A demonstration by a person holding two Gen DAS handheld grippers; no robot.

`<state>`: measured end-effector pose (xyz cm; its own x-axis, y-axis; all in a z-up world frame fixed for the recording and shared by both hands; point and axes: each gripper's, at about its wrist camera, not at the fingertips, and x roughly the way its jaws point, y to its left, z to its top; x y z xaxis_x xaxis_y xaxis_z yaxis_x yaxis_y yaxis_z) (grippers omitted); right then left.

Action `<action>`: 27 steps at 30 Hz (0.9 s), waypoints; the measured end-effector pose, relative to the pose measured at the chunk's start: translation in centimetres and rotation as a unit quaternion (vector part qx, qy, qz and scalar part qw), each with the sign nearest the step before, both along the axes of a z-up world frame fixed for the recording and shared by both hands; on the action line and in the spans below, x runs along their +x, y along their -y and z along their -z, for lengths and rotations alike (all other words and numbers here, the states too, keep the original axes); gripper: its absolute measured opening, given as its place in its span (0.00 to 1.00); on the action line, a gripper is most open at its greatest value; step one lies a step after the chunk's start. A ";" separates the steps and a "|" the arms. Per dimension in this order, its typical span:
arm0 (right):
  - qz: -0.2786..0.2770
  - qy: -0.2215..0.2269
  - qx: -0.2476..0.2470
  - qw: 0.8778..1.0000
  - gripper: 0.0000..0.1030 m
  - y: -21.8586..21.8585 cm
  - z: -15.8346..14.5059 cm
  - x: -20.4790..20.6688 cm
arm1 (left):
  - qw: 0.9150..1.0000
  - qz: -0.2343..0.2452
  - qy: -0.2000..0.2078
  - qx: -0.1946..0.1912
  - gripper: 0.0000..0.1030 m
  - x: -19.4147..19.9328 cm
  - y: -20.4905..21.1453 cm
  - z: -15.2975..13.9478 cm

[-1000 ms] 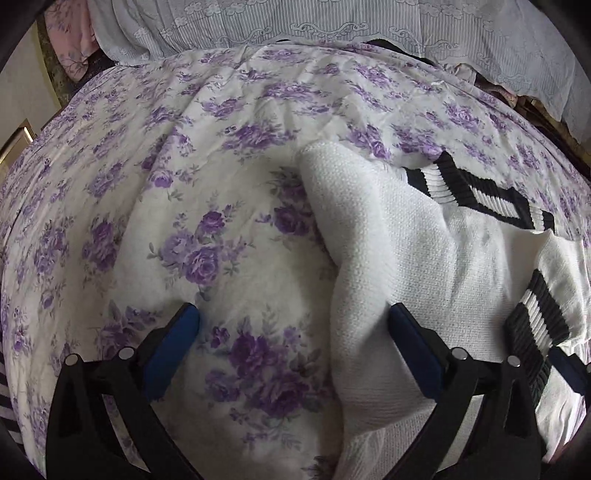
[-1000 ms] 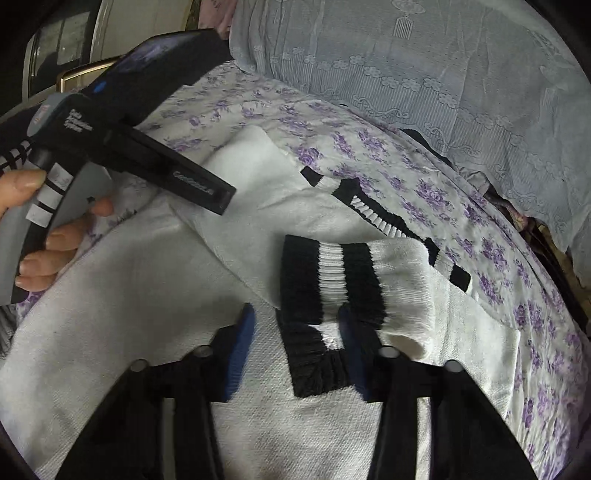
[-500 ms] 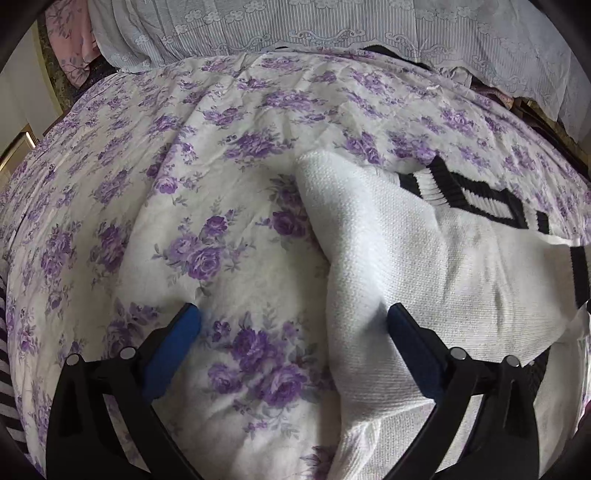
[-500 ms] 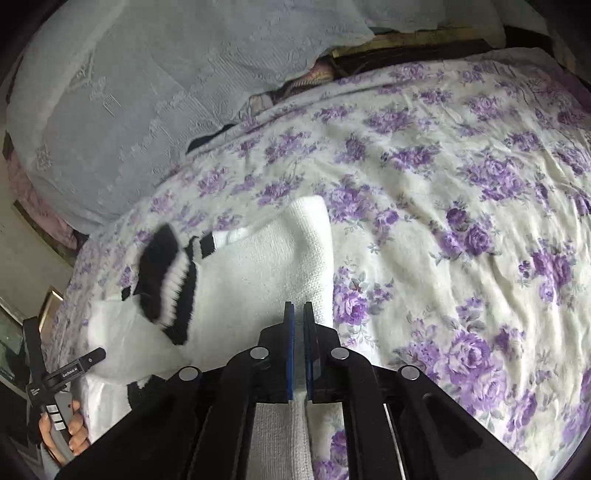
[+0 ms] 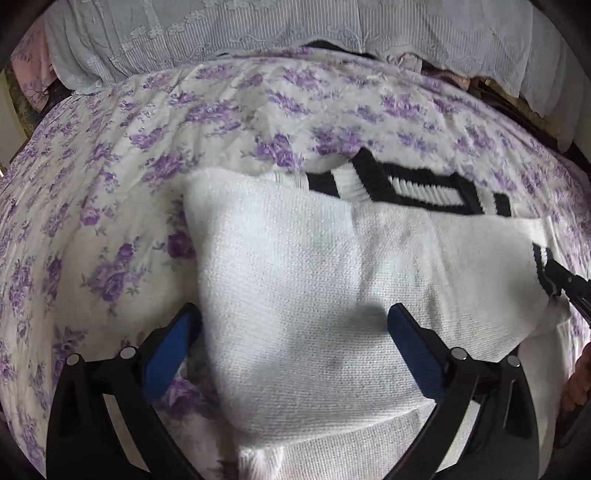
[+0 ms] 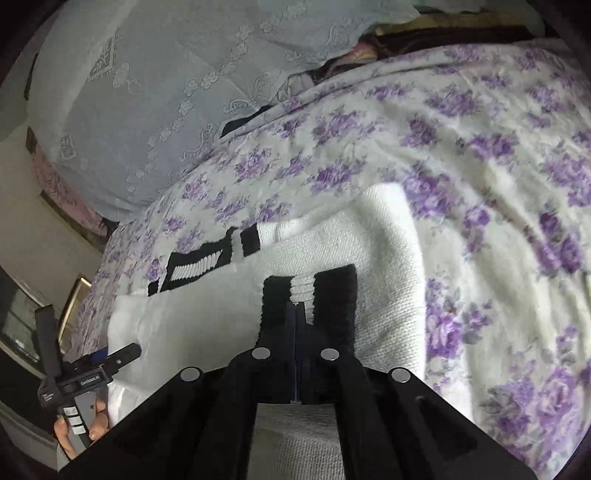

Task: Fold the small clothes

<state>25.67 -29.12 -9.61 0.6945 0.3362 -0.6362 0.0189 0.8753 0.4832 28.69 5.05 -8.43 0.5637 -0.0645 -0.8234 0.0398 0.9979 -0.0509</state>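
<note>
Floral bedspread (image 5: pixel 110 206) surrounds sweater (image 5: pixel 295 295); pillow (image 5: pixel 221 33) behind.

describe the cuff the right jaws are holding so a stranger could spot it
On the purple-flowered bedspread lies a white knit sweater. Its black ribbed cuff with a white stripe is pinched by the right gripper, lying over the body, unlike the striped collar further back.

Bed cover (image 5: pixel 155 192), white with purple flower print, wrinkled, fills most of scene. Pale grey lace cloth (image 5: pixel 229 33) lies along far edge. Pink floral fabric (image 5: pixel 31 70) at far left corner, partly hidden.
</note>
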 end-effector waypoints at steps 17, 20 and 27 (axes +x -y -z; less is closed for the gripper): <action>-0.083 0.033 -0.076 0.993 0.29 -5.0 -1.6 -0.8 | 0.997 0.054 0.038 0.051 0.96 -1.5 2.9 -1.1; -0.100 0.006 -0.094 0.991 0.33 -5.6 1.0 -1.4 | 0.995 0.059 -0.006 0.080 0.96 -1.3 3.2 1.6; -0.069 0.028 -0.028 0.997 0.34 -2.8 -0.5 -5.9 | 0.999 0.037 0.010 0.023 0.95 -5.5 2.0 0.7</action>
